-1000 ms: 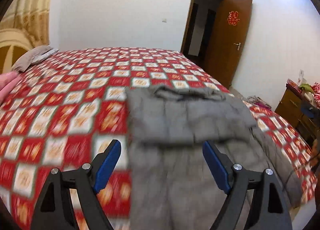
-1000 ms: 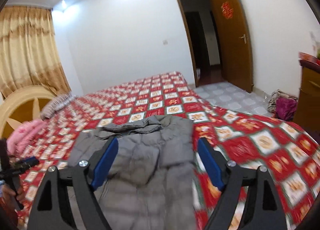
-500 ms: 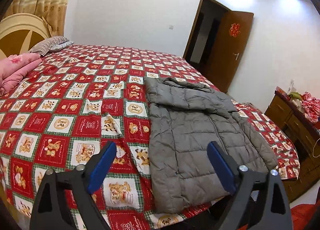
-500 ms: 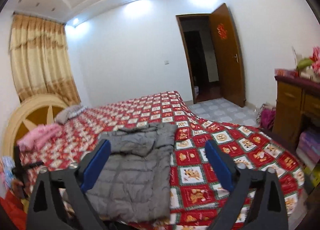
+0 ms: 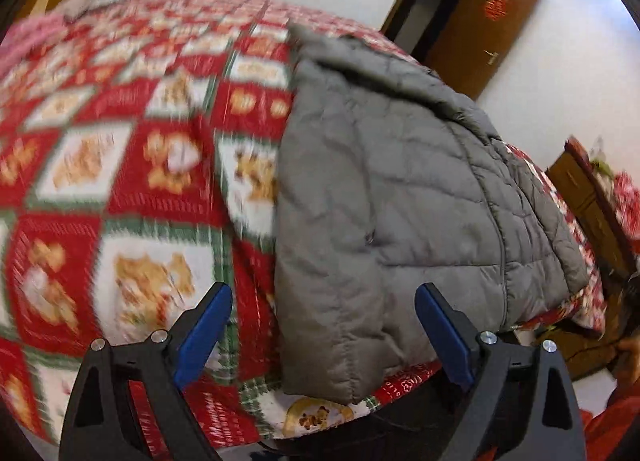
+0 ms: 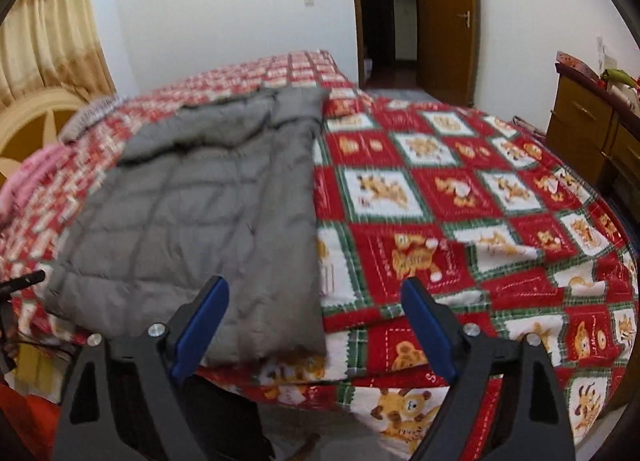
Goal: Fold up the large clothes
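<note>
Left view, from the left side across: red bed cover with little bear squares, blurry. Then the left blue pad, over that bed cover. Left tongs spread wide, just been opening, gripping nothing. Between the two pads, a little farther out, the near left corner of the grey puffy jacket. Jacket flat on the bed, its hem at the near edge, its left side running up and away from the tongs. Right blue pad in front of the jacket's hem, not squeezing it. Farther right, a brown door and a wooden dresser.

Right view, again from the left: yellow curtain, round headboard, something pink on the bed. Then the same grey jacket, on the left half of the bed. Left blue pad in front of its hem. Right tongs spread wide too, just been closing a bit, holding nothing. Jacket's near right corner between the pads, its right edge going straight up from there. Right blue pad over the bare bed cover. Last, the open door and the dresser.
</note>
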